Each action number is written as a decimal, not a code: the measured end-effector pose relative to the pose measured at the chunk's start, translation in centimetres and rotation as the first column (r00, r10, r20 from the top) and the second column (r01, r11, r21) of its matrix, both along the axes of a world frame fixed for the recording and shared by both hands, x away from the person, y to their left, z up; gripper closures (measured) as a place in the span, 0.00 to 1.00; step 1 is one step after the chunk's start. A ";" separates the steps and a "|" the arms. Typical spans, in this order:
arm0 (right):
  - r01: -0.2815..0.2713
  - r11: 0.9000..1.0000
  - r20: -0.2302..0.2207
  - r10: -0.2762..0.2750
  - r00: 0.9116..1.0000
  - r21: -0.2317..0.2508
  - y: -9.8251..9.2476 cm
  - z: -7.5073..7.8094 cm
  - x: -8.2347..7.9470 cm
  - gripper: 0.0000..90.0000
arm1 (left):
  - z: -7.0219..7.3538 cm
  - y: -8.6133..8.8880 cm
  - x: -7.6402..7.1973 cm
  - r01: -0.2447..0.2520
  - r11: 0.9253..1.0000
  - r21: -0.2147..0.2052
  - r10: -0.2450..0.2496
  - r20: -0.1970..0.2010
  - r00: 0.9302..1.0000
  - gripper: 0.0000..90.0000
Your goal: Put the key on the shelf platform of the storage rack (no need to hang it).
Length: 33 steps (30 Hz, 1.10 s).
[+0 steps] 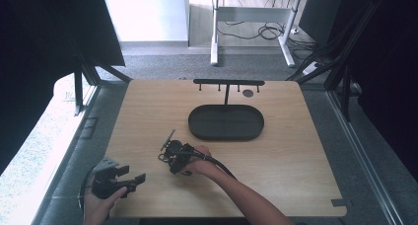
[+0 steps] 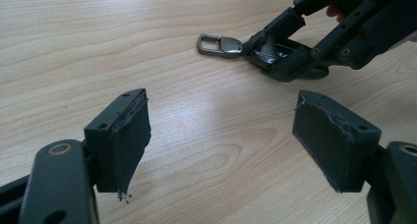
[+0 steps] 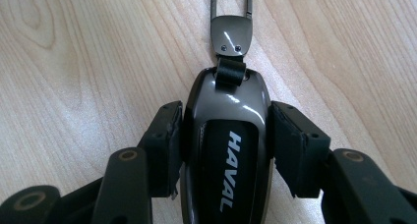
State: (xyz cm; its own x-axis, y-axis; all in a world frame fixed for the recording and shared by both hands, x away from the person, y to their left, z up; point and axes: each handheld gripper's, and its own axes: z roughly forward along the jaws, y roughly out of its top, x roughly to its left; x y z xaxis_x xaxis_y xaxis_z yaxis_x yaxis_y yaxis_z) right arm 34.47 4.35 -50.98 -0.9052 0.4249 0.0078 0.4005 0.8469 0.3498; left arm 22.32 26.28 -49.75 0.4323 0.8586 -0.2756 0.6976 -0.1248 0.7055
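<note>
The right tool point(image 3: 223, 150) is clamped on a dark car key fob point(image 3: 227, 150): in the right gripper view its two black pads press the fob's long sides, one on each flank, with the lettered face up between them. The fob's long axis runs straight along the tool's own line, and the strap and metal clip point(image 3: 231, 22) stick out past the jaw tips, lying flat on the wood. From the left gripper view the same clip point(image 2: 220, 43) points away from the right tool point(image 2: 275, 52) across the bare boards, so the grip is on the body and the ring end is free.

On the counter point(image 1: 296, 185) the right tool point(image 1: 173, 153) sits near the middle, a little toward the person's edge, with the hand behind it. The black oval tray point(image 1: 226, 122) lies just beyond it toward the far edge, and behind the tray a black hook stand point(image 1: 228, 82) rises at the far edge. My reading is that the coming move is a lift, and the free clip end leads toward the far side, which suits either the tray or a hook.

The left tool point(image 1: 132, 179) hangs at the near left corner with its jaws wide apart and nothing between them; it is the farther of the two from the fob.
</note>
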 end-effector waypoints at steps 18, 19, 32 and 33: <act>-0.016 0.999 -0.061 0.018 0.998 0.032 -0.4 0.6 0.6 0.55 | 0.0 0.1 0.0 -0.004 1.000 0.000 0.004 0.002 1.000 0.25; -0.017 0.999 -0.060 0.019 0.998 0.039 -0.5 0.7 0.6 0.55 | 0.0 0.1 0.0 -0.005 1.000 0.000 0.005 0.001 1.000 0.25; -0.007 0.993 -0.048 0.013 0.999 0.114 -1.7 3.6 0.8 0.55 | 0.0 0.1 0.0 -0.007 1.000 0.000 0.007 0.003 1.000 0.25; -0.006 0.992 -0.043 0.011 0.999 0.126 -1.8 3.8 0.8 0.55 | 0.0 0.0 0.0 -0.006 1.000 -0.001 0.006 0.003 1.000 0.25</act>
State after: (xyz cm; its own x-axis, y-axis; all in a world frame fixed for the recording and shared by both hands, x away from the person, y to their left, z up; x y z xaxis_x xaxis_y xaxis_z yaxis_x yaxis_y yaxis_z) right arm 35.28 2.57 -47.19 -0.9064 0.4105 0.1000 0.4107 0.8006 0.4363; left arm 22.32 26.32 -49.72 0.4277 0.8611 -0.2749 0.6963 -0.1199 0.7077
